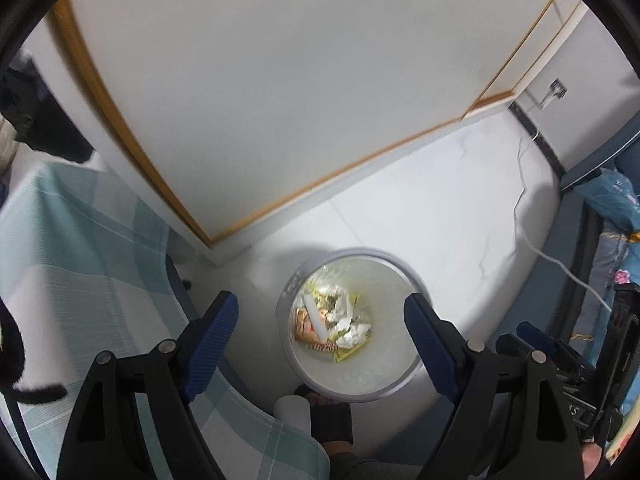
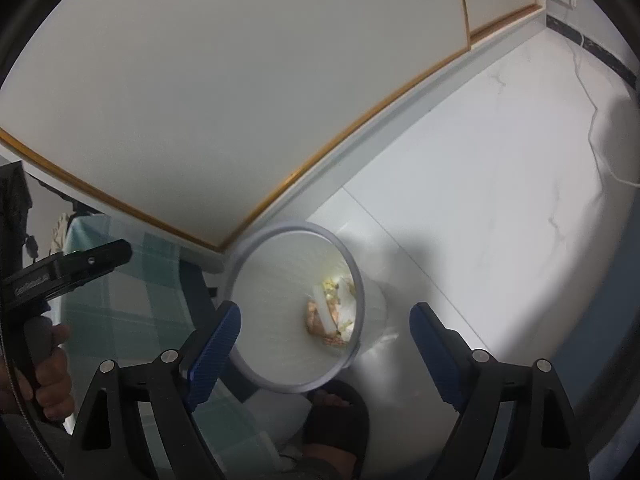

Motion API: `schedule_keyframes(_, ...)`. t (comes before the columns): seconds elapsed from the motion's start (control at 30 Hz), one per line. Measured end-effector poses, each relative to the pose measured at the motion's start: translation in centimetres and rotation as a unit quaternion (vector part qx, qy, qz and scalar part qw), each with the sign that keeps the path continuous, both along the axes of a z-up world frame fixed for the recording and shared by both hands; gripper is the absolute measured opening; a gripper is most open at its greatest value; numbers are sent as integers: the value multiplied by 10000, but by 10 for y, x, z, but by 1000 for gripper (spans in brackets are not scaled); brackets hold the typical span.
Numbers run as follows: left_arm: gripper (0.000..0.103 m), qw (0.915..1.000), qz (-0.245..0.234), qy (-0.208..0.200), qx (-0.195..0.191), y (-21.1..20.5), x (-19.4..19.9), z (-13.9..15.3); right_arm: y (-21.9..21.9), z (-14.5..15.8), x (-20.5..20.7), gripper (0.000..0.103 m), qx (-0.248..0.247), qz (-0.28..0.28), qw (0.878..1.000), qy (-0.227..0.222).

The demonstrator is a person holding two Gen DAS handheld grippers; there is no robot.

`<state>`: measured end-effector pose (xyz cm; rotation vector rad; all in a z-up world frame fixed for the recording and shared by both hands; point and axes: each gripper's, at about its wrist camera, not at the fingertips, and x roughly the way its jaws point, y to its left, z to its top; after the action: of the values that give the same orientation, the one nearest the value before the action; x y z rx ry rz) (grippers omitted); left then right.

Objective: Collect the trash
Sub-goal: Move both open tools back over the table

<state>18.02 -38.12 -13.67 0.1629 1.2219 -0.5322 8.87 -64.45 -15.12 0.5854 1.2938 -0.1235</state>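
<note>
Left gripper (image 1: 320,328) spread wide, gripping nothing, hanging right over the white trash bin (image 1: 394,380) on the marble floor (image 1: 460,208). Right gripper (image 2: 325,342) same deal: fingers well apart, empty, above the bin (image 2: 280,340). Inside: crumpled tissue (image 1: 348,320), wrappers (image 1: 306,326), probably snack packets. Sandaled foot (image 2: 340,420) touching the bin's base.
</note>
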Motion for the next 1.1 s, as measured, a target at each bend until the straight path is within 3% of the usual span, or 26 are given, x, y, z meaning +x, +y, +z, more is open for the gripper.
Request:
schedule_keyframes(0.27,83,9961,255,-723,-428,34,-16,49,8,58,2,87,-226,-78,9987,-451)
schedule_keyframes(0.67,83,9798,1013,-1516,-827,128,-32,111,55,182,12,87,-649,17,9808,-1839)
schedule_keyframes(0.87,83,9671,1522,-1820,-914,189,-39,136,107,233,22,87,-367,352,9698,-2385)
schedule_keyframes(1.1,83,9504,2118,-2102,-879,265,-48,159,193,254,30,87,-78,1021,9596,-2620)
